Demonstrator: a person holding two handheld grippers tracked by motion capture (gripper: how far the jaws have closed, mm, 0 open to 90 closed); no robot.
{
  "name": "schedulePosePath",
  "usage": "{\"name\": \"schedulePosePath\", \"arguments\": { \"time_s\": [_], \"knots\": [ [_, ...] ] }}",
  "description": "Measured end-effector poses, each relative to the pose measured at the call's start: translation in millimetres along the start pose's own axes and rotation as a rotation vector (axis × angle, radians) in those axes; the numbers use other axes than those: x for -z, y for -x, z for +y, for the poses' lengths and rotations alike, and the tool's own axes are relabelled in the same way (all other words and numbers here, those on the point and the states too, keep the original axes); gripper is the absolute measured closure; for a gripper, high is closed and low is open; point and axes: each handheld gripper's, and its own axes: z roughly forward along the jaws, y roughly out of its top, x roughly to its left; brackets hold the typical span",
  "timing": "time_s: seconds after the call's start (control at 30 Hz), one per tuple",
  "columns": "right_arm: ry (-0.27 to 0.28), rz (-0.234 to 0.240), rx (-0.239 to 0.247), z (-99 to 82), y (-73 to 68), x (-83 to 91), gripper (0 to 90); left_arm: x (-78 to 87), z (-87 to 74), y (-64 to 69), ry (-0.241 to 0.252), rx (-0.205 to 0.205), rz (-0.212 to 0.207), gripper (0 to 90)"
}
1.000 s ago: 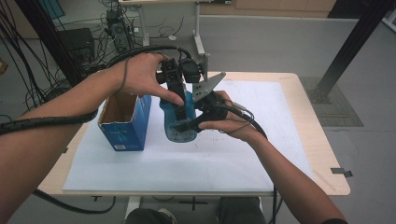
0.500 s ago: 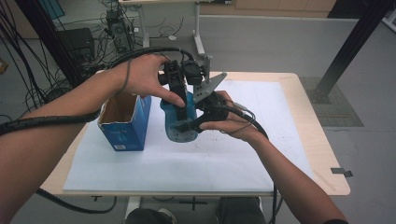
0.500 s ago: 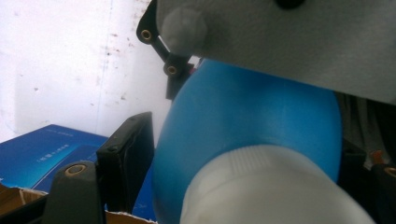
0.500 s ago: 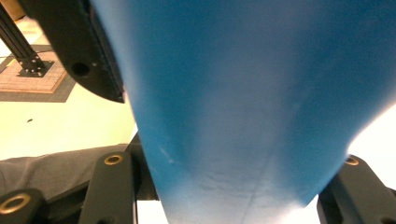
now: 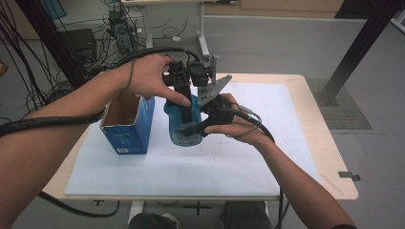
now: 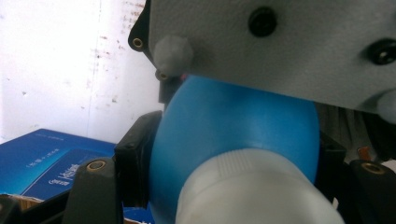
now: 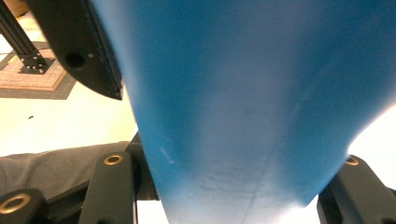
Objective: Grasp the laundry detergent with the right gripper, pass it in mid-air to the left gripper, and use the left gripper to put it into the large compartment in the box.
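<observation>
A blue plastic bottle with a white cap is held just above the white sheet, between both grippers. My left gripper comes down from above; its jaws have just been closing and now press on the bottle's rounded shoulder below the cap. My right gripper reaches in from the right and is shut on the bottle's body, one jaw on each side. The right gripper's grey plate hangs close behind the bottle.
An open blue carton stands on the white sheet just left of the bottle, and its printed side shows below the left jaw. The wooden table extends right. Cables and a black post stand beyond the far edge.
The left gripper's jaws have closed onto the top of the bottle. Both hands and the bottle have stayed in place.
</observation>
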Motion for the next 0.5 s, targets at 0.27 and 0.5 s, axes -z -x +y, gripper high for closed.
{"name": "schedulePosePath", "arguments": {
  "time_s": [0.27,0.5],
  "knots": [
    [-0.005,-0.004,-0.001,-1.3,0.1,-1.1,43.6,-1.9,1.4,0.3,-0.010,-0.009,0.014,35.0],
    [-0.003,-0.006,-0.005,-1.9,0.0,-0.7,43.5,-2.5,2.3,1.5,-0.012,-0.012,0.016,35.1]
  ]
}}
